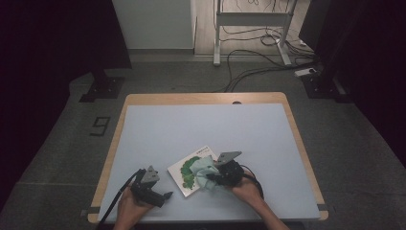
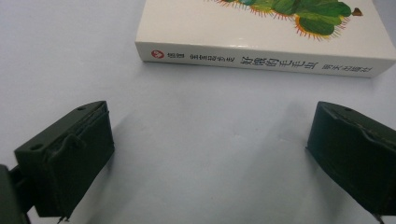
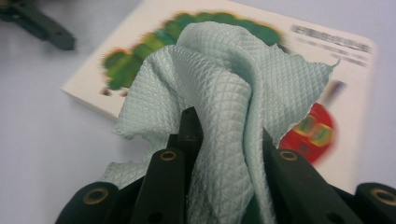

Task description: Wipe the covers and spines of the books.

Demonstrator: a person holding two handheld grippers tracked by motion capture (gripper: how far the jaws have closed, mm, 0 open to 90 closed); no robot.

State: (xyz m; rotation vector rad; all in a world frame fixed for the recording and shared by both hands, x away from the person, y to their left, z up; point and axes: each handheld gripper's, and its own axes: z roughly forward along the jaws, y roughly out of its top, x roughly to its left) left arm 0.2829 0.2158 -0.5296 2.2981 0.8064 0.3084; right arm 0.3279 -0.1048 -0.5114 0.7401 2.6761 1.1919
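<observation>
- Desk (image 1: 158, 129): pale top with a wooden rim. All the work sits near its front edge, close to the person, so both hands reach it without stretching.
- Book (image 1: 187, 171): white picture book with a green caterpillar cover, lying flat and cover-up near the front edge, about midway along it and turned at an angle to it. Flat and face-up suits wiping the cover.
- In the left gripper view the spine of the book (image 2: 261, 58) faces that gripper, with bare desk between them.
- Right gripper (image 1: 221, 176): at the book's right side, jaws closed hard on the cloth, holding it down onto the cover. Gripping it bunched gives a padded wad to rub with.
- Left gripper (image 1: 160, 197): resting on the desk near the front edge, left of the book and apart from it. Jaws wide open and empty, aimed at the spine. Looks parked, ready to steady the book if it slides.
- Cloth (image 3: 219, 88): pale green, waffle-textured, crumpled, pinched between the right gripper's jaws. Its loose folds drape over the caterpillar art on the cover (image 3: 336, 70), so I judge the wipe is in progress.
</observation>
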